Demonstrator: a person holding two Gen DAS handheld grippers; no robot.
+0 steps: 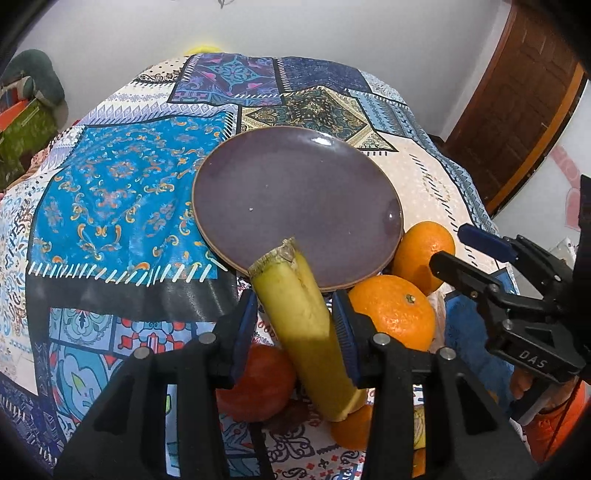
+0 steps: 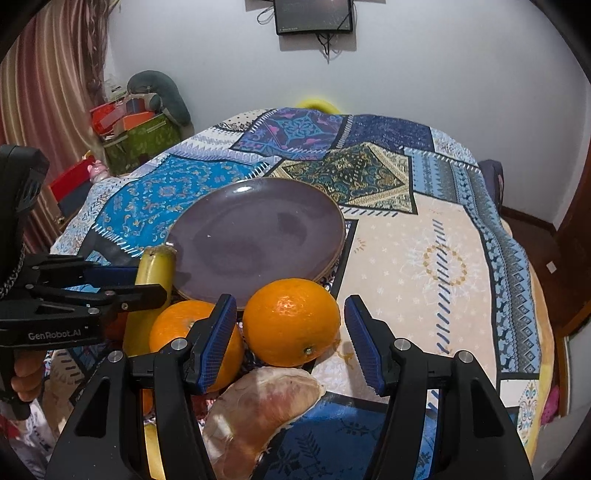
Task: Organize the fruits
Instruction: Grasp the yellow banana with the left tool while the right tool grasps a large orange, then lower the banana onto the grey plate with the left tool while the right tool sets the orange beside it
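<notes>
Only the left wrist view shows an apple (image 1: 258,384) under the left gripper (image 1: 295,328), clamped on a banana (image 1: 306,332) near the purple plate (image 1: 295,199). Only the right wrist view shows a pomelo segment (image 2: 258,413) below the right gripper (image 2: 291,343), jaws apart around an orange (image 2: 291,321). A patchwork tablecloth (image 2: 424,258) covers the table; a wall monitor (image 2: 314,14) hangs beyond.

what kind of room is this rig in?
Likely a lived-in home room, maybe a bedroom or dining corner. Cues: patchwork tablecloth under a purple plate and fruit, wall-mounted screen, curtain, and household clutter piled in the corner.
</notes>
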